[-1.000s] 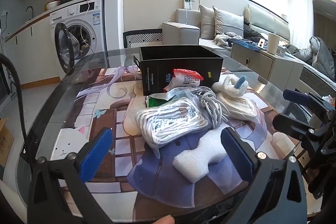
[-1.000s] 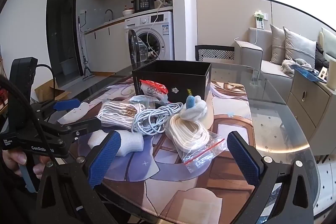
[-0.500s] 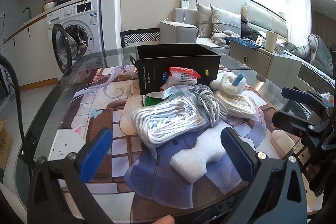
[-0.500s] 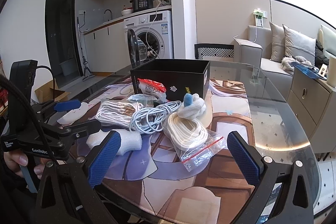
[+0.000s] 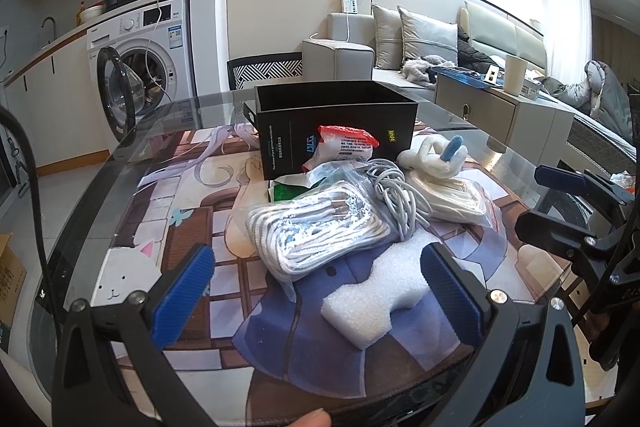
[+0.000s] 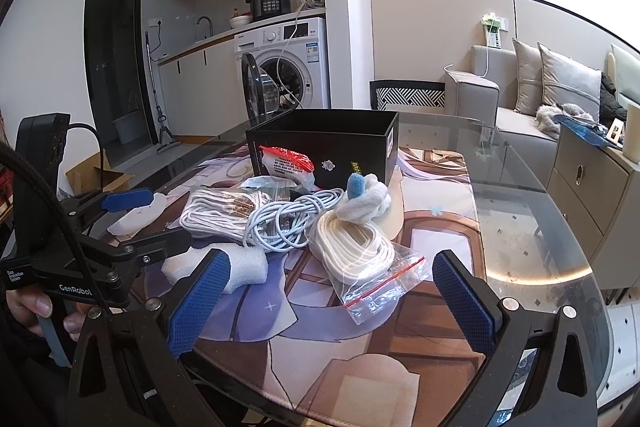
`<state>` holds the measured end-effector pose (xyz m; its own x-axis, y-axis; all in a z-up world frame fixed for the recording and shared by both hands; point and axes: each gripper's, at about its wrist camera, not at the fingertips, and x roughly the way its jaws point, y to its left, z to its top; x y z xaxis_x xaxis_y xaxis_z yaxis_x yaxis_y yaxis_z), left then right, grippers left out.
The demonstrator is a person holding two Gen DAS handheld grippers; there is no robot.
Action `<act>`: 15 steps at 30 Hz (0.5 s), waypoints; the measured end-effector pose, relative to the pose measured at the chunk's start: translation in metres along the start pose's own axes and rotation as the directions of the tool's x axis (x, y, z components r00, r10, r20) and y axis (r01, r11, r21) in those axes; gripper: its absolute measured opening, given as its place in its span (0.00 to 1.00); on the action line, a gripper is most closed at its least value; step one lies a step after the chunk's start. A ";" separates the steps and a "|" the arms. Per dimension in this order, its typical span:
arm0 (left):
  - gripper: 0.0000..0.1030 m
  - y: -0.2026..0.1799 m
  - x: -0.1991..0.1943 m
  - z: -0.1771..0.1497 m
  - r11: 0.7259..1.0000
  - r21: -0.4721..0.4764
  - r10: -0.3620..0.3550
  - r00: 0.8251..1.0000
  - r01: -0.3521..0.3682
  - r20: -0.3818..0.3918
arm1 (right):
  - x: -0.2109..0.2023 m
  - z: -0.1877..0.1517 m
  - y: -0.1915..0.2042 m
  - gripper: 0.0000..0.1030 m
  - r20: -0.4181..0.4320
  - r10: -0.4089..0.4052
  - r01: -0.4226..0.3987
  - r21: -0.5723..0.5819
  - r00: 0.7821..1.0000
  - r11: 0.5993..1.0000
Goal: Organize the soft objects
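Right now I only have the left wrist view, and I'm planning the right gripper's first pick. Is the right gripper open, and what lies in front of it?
Observer: The right gripper is wide open and empty. The bagged white rope lies just ahead, between its fingers.
Operator: Which way does that bag's seal face?
Observer: Its red zip strip is at the end nearest the right gripper, and that end of the bag is flat and empty.
Operator: Is my left gripper touching the foam?
Observer: In the right wrist view the left gripper hangs open over the foam block. I cannot tell whether they touch.
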<state>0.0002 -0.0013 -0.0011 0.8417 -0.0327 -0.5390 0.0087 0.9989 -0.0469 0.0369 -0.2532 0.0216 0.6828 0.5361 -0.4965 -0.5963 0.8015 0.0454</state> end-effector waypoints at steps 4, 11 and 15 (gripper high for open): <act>1.00 -0.001 0.000 0.000 1.000 0.001 0.001 1.000 -0.001 0.000 | -0.001 0.000 0.000 1.00 0.000 -0.002 0.002 0.000 1.000 1.000; 1.00 0.000 0.001 -0.001 1.000 0.003 -0.001 1.000 0.001 0.000 | -0.001 0.000 0.000 1.00 0.002 0.000 0.000 -0.001 1.000 1.000; 1.00 0.000 0.001 -0.001 1.000 0.004 -0.001 1.000 0.001 0.001 | 0.000 -0.001 -0.001 1.00 0.000 -0.001 0.001 0.001 1.000 1.000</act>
<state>0.0004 -0.0010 -0.0026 0.8421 -0.0336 -0.5383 0.0118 0.9990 -0.0440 0.0370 -0.2543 0.0208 0.6836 0.5350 -0.4964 -0.5949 0.8025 0.0457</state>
